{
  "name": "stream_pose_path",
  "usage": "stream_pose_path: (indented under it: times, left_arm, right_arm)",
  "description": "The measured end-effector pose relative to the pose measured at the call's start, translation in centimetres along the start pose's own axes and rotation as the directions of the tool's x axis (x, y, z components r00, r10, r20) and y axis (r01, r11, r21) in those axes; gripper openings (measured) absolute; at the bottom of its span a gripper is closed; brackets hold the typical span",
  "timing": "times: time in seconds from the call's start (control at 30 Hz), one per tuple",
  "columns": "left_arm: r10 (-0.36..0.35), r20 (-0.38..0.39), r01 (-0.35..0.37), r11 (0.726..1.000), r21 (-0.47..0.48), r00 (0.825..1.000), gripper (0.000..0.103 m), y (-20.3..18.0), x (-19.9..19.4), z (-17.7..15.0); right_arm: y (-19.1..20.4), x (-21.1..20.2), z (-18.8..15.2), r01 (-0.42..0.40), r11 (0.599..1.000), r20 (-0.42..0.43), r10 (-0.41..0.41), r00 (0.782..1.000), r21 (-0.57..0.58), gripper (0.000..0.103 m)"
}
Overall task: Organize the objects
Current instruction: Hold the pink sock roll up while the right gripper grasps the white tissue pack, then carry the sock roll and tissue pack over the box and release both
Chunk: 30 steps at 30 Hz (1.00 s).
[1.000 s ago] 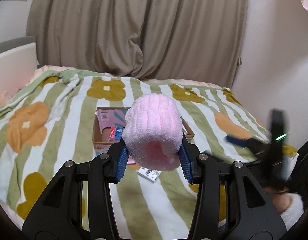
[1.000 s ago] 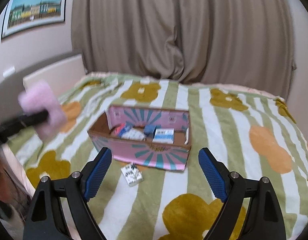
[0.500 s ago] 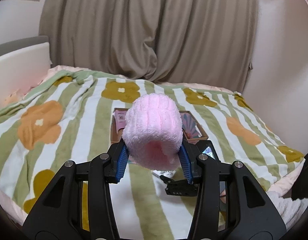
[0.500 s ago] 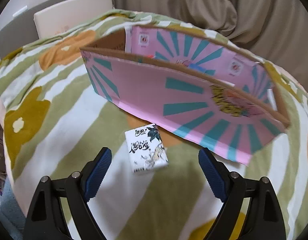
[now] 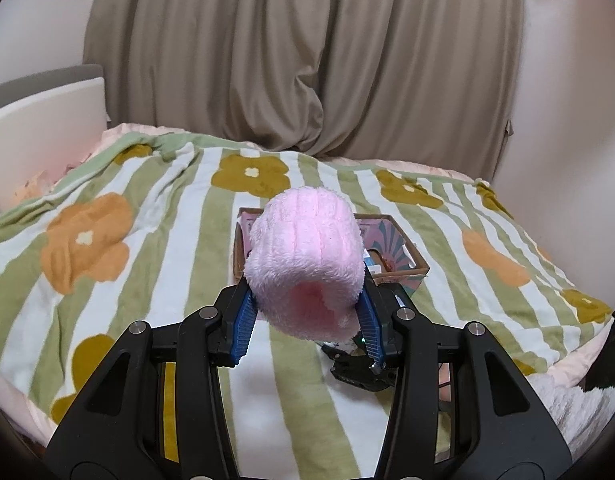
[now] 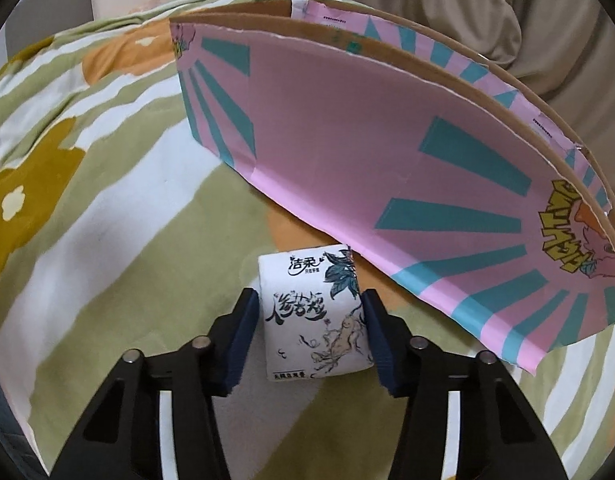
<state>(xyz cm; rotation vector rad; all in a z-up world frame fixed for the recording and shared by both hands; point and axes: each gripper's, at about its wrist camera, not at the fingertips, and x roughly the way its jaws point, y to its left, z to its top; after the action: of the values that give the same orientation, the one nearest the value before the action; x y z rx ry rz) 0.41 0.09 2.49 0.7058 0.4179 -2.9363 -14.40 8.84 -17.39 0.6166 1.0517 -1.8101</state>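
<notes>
Jaws of my right gripper (image 6: 307, 334) have just been closing around the tissue pack (image 6: 313, 320) lying on the flowered blanket (image 6: 107, 208) just beside the pink cardboard box (image 6: 367, 152), both pads at its sides. My left gripper (image 5: 306, 322) clamps a fluffy pink sock (image 5: 305, 264) above the bed.

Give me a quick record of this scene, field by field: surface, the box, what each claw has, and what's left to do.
surface: bed with striped flower blanket
box: pink and teal cardboard box, open top, some small packs inside
left claw: shut on pink fluffy roll, held above the blanket
right claw: jaws have just been closing around white tissue pack lying beside the box; pads at its sides
not yet done: roll and pack both outside the box
</notes>
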Motion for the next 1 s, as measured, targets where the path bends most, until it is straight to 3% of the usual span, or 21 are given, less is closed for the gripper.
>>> stream_pose_path:
  times: [0.23, 0.4, 0.63, 0.83, 1.0]
  left_arm:
    - [0.001, -0.005, -0.001, 1.000, -0.001, 1.000, 0.041, 0.2, 0.1, -0.1]
    - [0.001, -0.005, -0.001, 1.000, -0.005, 1.000, 0.041, 0.3, 0.4, -0.3]
    - [0.018, 0.013, -0.018, 1.000, 0.019, 1.000, 0.041, -0.6, 0.9, -0.5]
    - [0.003, 0.009, -0.003, 0.999, 0.042, 1.000, 0.041, -1.7, 1.7, -0.6]
    - [-0.005, 0.015, 0.004, 0.998, 0.059, 1.000, 0.041, -2.4, 2.0, -0.5]
  right_arm:
    - [-0.2, -0.2, 0.0, 0.013, 1.000, 0.004, -0.013, 1.000, -0.002, 0.044]
    - [-0.6, -2.5, -0.2, 0.038, 0.999, 0.037, -0.040, 0.999, 0.037, 0.044]
    - [-2.3, -9.7, -0.6, 0.072, 0.985, 0.154, -0.096, 0.983, 0.157, 0.044]
    - [-2.8, -16.6, -0.6, 0.162, 0.951, 0.226, -0.224, 0.948, 0.264, 0.044]
    - [-3.4, -21.2, -1.4, 0.168, 0.923, 0.257, -0.266, 0.929, 0.347, 0.044]
